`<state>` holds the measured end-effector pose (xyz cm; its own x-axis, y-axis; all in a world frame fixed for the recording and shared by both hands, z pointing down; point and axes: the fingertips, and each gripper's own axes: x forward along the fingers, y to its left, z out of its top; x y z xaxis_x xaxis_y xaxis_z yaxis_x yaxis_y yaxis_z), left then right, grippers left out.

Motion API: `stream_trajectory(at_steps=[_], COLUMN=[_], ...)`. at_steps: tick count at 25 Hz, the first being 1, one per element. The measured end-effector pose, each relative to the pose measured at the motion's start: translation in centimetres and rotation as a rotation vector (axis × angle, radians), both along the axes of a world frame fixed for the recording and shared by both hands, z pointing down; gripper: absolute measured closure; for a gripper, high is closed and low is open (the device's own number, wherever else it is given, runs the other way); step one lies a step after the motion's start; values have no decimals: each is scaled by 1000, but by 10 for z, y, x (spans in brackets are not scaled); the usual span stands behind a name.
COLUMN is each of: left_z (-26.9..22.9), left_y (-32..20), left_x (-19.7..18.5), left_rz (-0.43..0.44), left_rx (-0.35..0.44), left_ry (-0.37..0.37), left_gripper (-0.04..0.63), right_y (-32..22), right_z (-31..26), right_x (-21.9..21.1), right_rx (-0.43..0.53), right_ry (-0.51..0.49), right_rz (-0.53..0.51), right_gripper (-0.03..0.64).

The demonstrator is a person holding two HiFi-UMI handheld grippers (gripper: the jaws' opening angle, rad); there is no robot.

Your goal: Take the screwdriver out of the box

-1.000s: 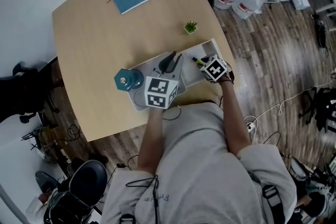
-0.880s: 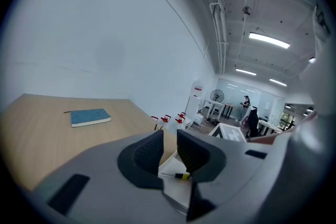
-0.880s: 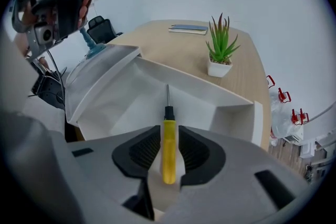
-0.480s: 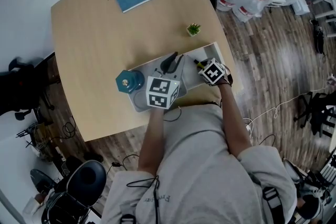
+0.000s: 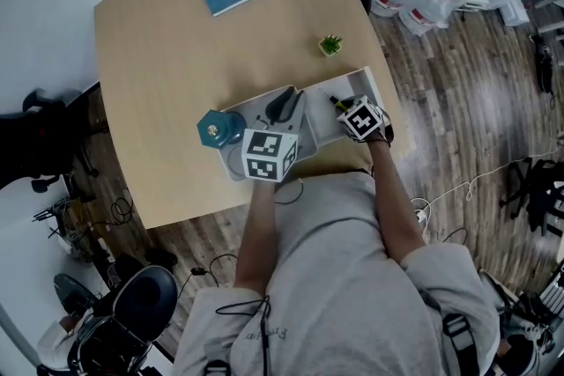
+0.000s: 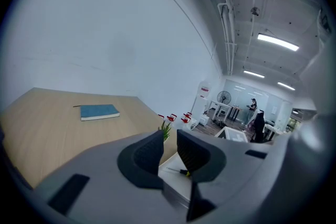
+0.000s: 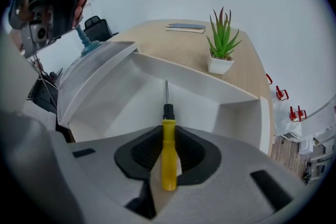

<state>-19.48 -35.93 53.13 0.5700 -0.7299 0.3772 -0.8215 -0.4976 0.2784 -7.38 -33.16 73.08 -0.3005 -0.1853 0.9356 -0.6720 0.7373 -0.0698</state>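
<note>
Because the right claw takes the screwdriver by the rear half of its smooth yellow handle, with the black collar and steel shaft reaching out ahead of the pads, the likeliest trouble is a pivot. On the lift the front end could sag, and the tip could catch the far wall of the white box or drag the light box along. A round plastic handle may also roll or slip out if the squeeze is weak or off-centre. The box sits at the counter's near edge, close to its right-hand near corner, so a snag that tugs it toward the person could tip it over that edge. The open lid leans away on the left with no claw holding it, and a jolt might drop it back. The right claw points steeply down into the box. Its jaws have just been closing and now stand at a middling width with the handle between them. The pads appear to meet the handle on both sides, while the screwdriver lies on the box floor, not yet lifted. The left claw hovers over the box's left part, its jaws a narrow slit apart and empty, touching nothing that I can see.
</note>
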Motion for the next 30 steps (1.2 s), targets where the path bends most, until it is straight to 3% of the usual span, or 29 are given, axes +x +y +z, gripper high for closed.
stream_trajectory(at_steps=[12,24,30], left_z=[-4,-5,-6], left_y=[32,71,87], left_x=[-11,5,25], left_rz=[-139,-247,-278], left_rx=[-17,-22,-19], left_ry=[-37,-65,-70], left_gripper=[518,518,519], right_y=[-4,11,33], right_z=[-35,-112,-142], right_x=[0,-3,0], right_rx=[105,331,370], right_ry=[-58,-335,-473], right_rz=[-34,-15,-9], right_gripper=[540,538,538])
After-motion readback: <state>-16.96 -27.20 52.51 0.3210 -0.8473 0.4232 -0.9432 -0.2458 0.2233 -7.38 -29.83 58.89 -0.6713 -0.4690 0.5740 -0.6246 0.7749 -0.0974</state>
